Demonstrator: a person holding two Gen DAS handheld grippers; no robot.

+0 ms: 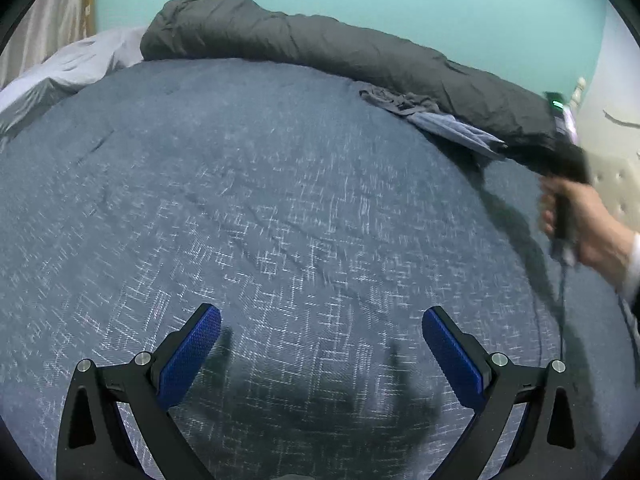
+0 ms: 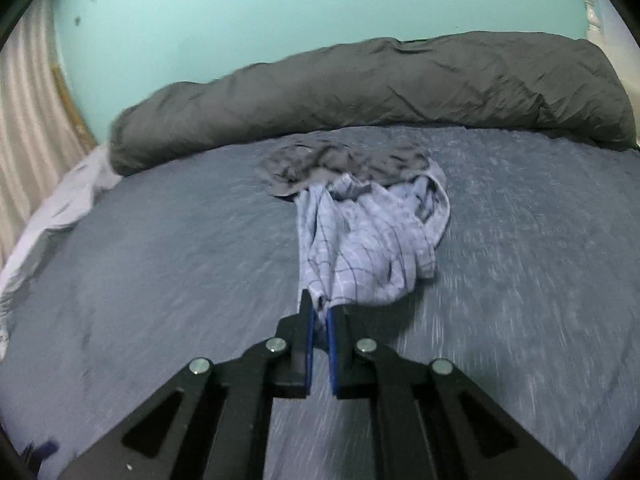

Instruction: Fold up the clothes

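Observation:
A light blue checked garment (image 2: pixel 372 240) lies crumpled on the blue bedspread (image 2: pixel 160 260). One end of it is stretched toward my right gripper (image 2: pixel 320 306), which is shut on a bunched edge of the cloth. Behind it lies a dark grey patterned garment (image 2: pixel 340 162). In the left wrist view the same checked garment (image 1: pixel 456 128) and dark garment (image 1: pixel 400 102) sit at the far right, beside a person's hand (image 1: pixel 588 220) that holds the blurred right gripper. My left gripper (image 1: pixel 322 312) hangs open over the bare bedspread (image 1: pixel 280 200), with nothing between its blue pads.
A rolled dark grey duvet (image 2: pixel 380 88) runs along the far side of the bed against a turquoise wall (image 2: pixel 240 20). A white sheet (image 2: pixel 60 208) and a pale curtain (image 2: pixel 28 100) are at the left edge. A cream tufted headboard (image 1: pixel 612 176) stands at the right.

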